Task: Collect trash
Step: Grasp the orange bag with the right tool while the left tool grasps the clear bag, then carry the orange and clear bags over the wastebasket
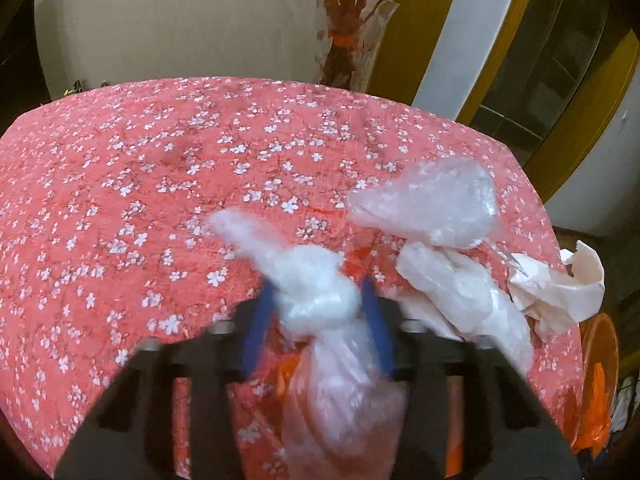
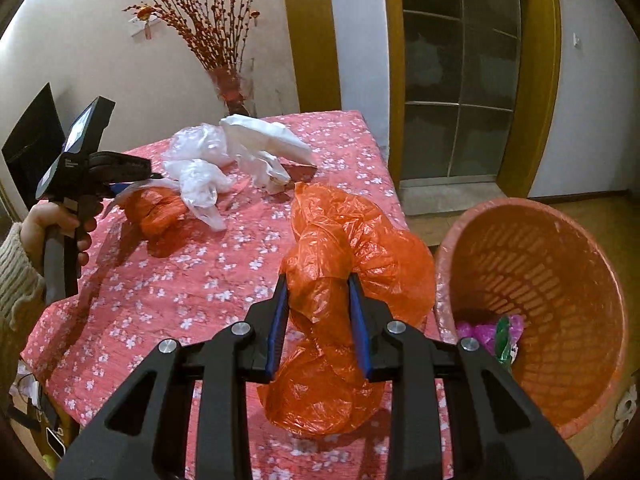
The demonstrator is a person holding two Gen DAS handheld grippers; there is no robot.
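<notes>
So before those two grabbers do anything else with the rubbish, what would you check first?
1. Right gripper clamped on the orange bag: ok.
2. Left gripper pinching the white bag: ok, though blurred.
3. Basket mouth open and facing the table: ok.
4. Room in the basket, only a few scraps at the bottom: ok.
5. Orange bag hanging free of the tablecloth: cannot tell.
6. Loose plastic and crumpled paper remaining on the table: not ok.

A pink flowery cloth [image 2: 168, 280] covers the table. A vase [image 2: 230, 90] of red twigs stands behind it by the wall. A glass door [image 2: 460, 76] is beside.
</notes>
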